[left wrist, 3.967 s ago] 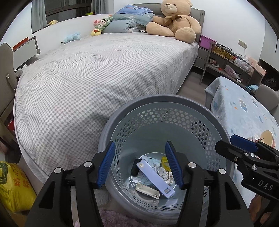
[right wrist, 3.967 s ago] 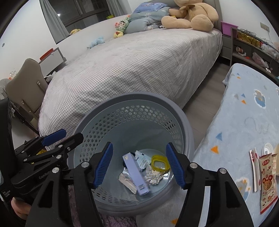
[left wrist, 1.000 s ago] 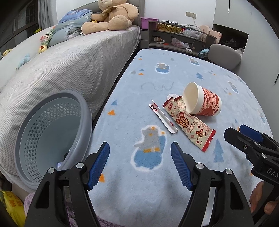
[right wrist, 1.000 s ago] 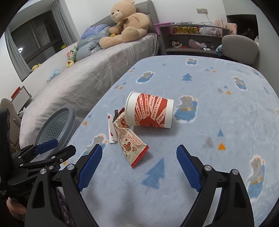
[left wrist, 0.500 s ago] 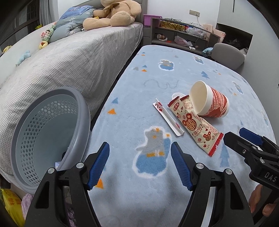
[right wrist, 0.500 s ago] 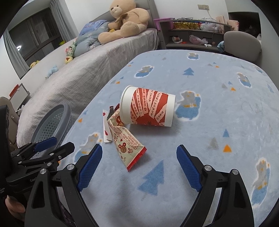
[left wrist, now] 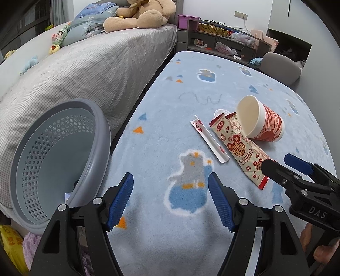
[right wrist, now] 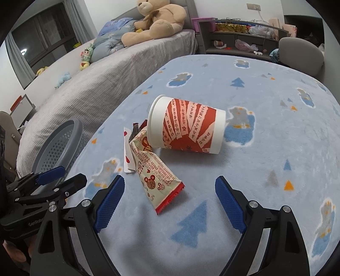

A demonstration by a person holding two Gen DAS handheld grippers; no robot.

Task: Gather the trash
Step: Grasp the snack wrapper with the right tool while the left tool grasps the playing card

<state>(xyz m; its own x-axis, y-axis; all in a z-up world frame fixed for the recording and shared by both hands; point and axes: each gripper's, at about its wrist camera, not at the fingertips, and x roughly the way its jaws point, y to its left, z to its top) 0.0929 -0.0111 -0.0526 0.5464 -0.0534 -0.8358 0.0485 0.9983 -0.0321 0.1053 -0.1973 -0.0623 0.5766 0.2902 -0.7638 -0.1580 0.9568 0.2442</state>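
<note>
A red-and-white paper cup (right wrist: 187, 127) lies on its side on the blue blanket (right wrist: 276, 148); it also shows in the left wrist view (left wrist: 261, 121). A cream snack wrapper (right wrist: 155, 169) (left wrist: 238, 146) and a thin white sachet (left wrist: 209, 139) (right wrist: 127, 155) lie beside it. My right gripper (right wrist: 170, 203) is open and empty, just short of the wrapper. My left gripper (left wrist: 171, 200) is open and empty over the blanket, left of the trash. The grey perforated basket (left wrist: 55, 157) (right wrist: 57, 146) stands at the left.
A grey checked bed (left wrist: 89, 63) with a teddy bear (left wrist: 138, 17) runs along the left. A shelf unit (left wrist: 223, 40) and a grey chair (left wrist: 280, 68) stand at the far end. A yellow bag (left wrist: 10, 244) lies at the lower left.
Both grippers moved from over the basket to the blanket, and in the last second edged closer to the cup and wrapper. Both stayed open.
</note>
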